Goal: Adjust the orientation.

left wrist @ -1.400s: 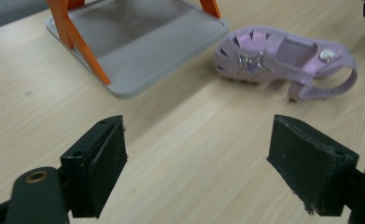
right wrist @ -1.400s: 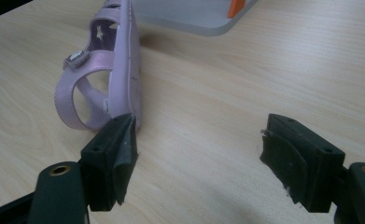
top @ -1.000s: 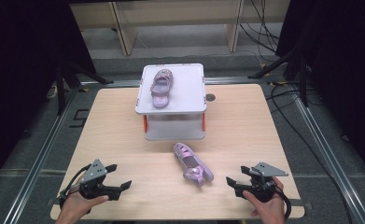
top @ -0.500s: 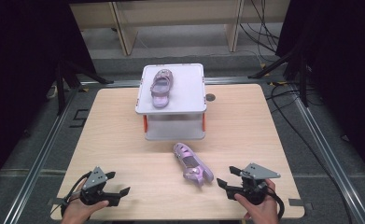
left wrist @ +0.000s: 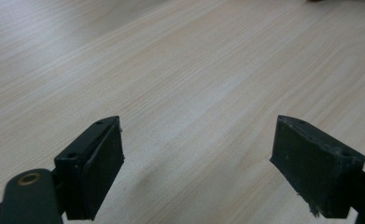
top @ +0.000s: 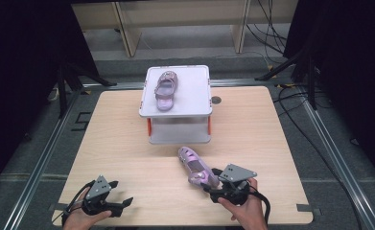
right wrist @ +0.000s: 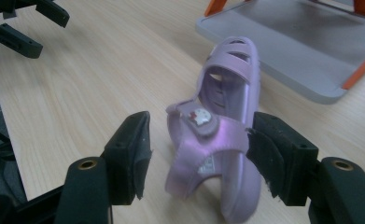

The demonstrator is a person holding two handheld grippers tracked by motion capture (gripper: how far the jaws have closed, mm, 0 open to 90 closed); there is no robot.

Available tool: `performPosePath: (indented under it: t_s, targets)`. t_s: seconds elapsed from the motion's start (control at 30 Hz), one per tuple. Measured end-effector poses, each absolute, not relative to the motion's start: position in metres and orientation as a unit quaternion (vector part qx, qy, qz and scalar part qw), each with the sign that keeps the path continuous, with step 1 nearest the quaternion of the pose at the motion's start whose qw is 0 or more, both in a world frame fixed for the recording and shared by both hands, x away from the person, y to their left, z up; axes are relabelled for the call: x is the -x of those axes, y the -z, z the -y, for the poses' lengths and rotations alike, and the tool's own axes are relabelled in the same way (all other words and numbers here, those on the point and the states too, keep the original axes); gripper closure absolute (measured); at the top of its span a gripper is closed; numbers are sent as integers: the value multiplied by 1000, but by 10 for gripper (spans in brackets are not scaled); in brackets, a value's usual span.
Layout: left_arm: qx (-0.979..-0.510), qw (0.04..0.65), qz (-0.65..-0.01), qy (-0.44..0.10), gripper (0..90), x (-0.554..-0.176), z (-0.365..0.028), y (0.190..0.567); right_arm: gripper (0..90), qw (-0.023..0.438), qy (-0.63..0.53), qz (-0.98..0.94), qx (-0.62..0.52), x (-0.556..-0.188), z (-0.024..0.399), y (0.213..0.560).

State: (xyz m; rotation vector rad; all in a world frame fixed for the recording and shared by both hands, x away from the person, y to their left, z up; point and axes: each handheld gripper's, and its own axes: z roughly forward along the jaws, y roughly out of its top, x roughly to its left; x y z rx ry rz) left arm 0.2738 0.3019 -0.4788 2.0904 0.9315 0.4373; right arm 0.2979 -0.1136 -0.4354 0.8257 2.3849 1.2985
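Purple kid's sandal (top: 197, 166) lying on the wooden table (top: 118, 139), just in front of the little white two-level stand (top: 194, 103). Its twin (top: 165, 90) is already sitting on the stand's top shelf, so my guess is this one is meant to end up there too.

Right gripper (right wrist: 199, 161) has its jaws apart and straddling the heel end of the sandal, one on each side. In the right gripper view the right jaw looks to be touching or almost touching the strap, while the left one has a clear gap. Nothing is clamped yet.

If it were me: centre the gripper a bit so both pads meet the sandal at the same time, otherwise the shoe probably gets shoved sideways on the smooth wood. Grab across the heel strap and sole rather than just the soft strap, which looks like it would fold. Close gently, it's a light rubbery thing.

Left gripper (top: 106, 205) is parked near the front left corner of the table, jaws wide apart over bare wood, well away from everything.
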Motion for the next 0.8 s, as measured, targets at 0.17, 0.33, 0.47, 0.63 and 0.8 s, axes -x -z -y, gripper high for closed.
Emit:
performPosePath:
  t_s: [0.17, 0.33, 0.47, 0.63, 0.8]
  targets:
    - [-826, 392, -366, -174, 160, -275, -303, 480, 385, 158, -442, -840, -271, -306, 99, 437]
    - [-826, 392, -367, -172, 162, -275, -303, 480, 377, 159, -425, -851, -263, -313, 88, 442]
    - [-819, 399, -379, -163, 162, -273, -302, 480, 374, 172, -408, -858, -260, -317, 84, 445]
    - [-818, 400, -379, -164, 162, -273, -302, 480, 373, 179, -404, -857, -266, -321, 88, 446]
    - [-821, 398, -375, -165, 162, -274, -302, 479, 379, 190, -398, -853, -278, -330, 94, 447]
